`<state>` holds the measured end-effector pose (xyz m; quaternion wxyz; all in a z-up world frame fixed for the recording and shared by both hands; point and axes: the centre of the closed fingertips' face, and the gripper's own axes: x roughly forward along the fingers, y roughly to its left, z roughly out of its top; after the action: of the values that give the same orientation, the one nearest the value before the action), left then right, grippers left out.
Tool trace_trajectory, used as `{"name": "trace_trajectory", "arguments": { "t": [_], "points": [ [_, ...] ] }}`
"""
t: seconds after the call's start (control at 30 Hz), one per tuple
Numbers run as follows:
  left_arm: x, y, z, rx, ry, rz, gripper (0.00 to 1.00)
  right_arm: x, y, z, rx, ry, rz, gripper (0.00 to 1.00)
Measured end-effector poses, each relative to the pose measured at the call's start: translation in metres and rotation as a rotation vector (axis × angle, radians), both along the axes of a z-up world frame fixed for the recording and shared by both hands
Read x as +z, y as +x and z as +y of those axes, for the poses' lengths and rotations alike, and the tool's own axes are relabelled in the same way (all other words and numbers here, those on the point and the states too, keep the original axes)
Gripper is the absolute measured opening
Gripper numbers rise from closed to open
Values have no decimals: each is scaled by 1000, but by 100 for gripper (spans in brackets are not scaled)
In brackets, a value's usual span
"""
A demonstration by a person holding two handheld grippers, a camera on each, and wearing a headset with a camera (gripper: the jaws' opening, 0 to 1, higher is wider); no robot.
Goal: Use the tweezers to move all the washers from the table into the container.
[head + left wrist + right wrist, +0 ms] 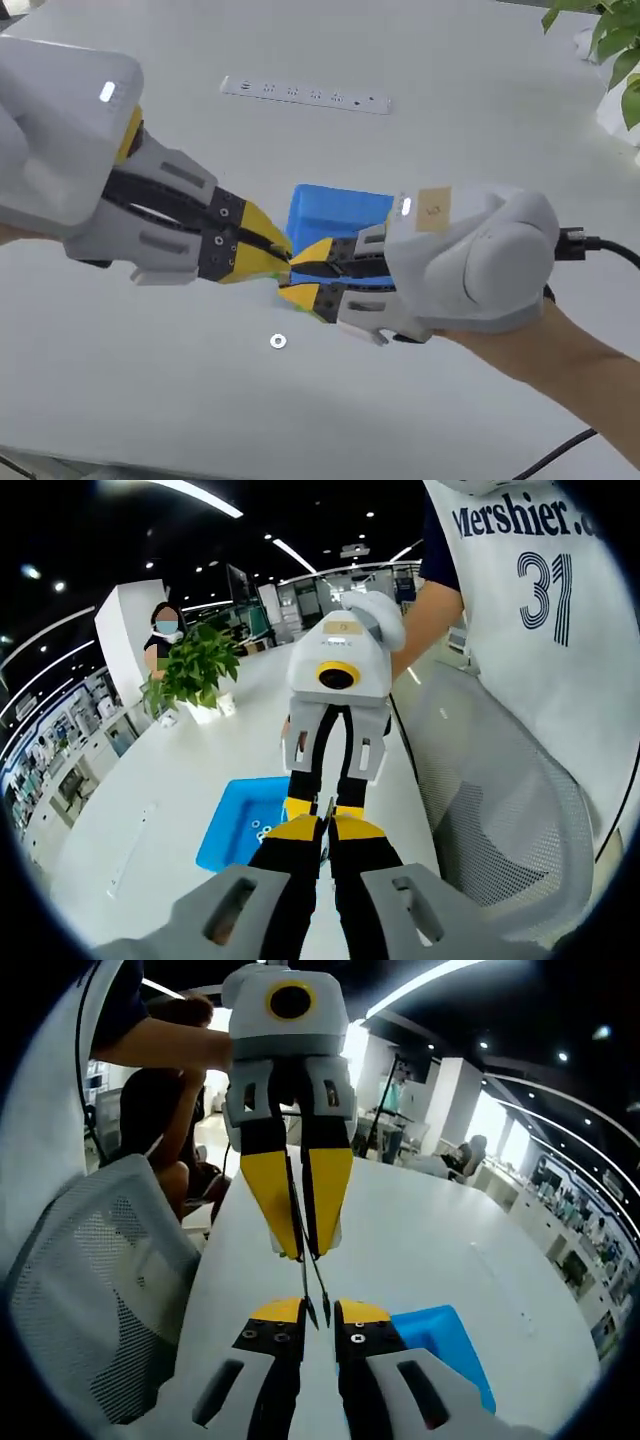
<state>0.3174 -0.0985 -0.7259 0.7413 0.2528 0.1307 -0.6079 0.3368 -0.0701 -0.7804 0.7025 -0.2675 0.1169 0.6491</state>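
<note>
One washer (278, 341) loose on surface (450, 130), on the near side of the two claws, not yet in container (335, 208). More washers (262, 830) already inside container, pale rings on the blue floor in left gripper view. Tweezers (306, 1295) off the surface, pinched in left claw (287, 253), jaws closed on the upper end, tips sticking out toward right claw (300, 274). Claws nose to nose, in head view across container's near side. Tweezer tips reaching into the narrow gap between right claw's jaws. Cannot tell whether right claw clamps them or only brackets them. Probably a hand-over or regrip: held tip to tip so tweezers can be taken at a better angle for pinching. Task judged nearly done, one washer left in view. Next: settle grip, point tips down, come down on the washer. Risk: thin tweezers slipping or twisting in transfer; flat washer hard to catch. Power strip (305, 95) farther back, not involved.
</note>
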Motion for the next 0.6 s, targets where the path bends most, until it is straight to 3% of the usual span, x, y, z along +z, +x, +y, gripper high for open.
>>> {"name": "trace_trajectory", "arguments": {
  "t": [0.3,0.6],
  "points": [
    [-20,-14,10,40,-15,52,6,-20,-22,5,57,-45,15,11],
    [-41,1,13,94,-39,85,6,-39,-9,-1,5,-76,56,11]
  ]
}}
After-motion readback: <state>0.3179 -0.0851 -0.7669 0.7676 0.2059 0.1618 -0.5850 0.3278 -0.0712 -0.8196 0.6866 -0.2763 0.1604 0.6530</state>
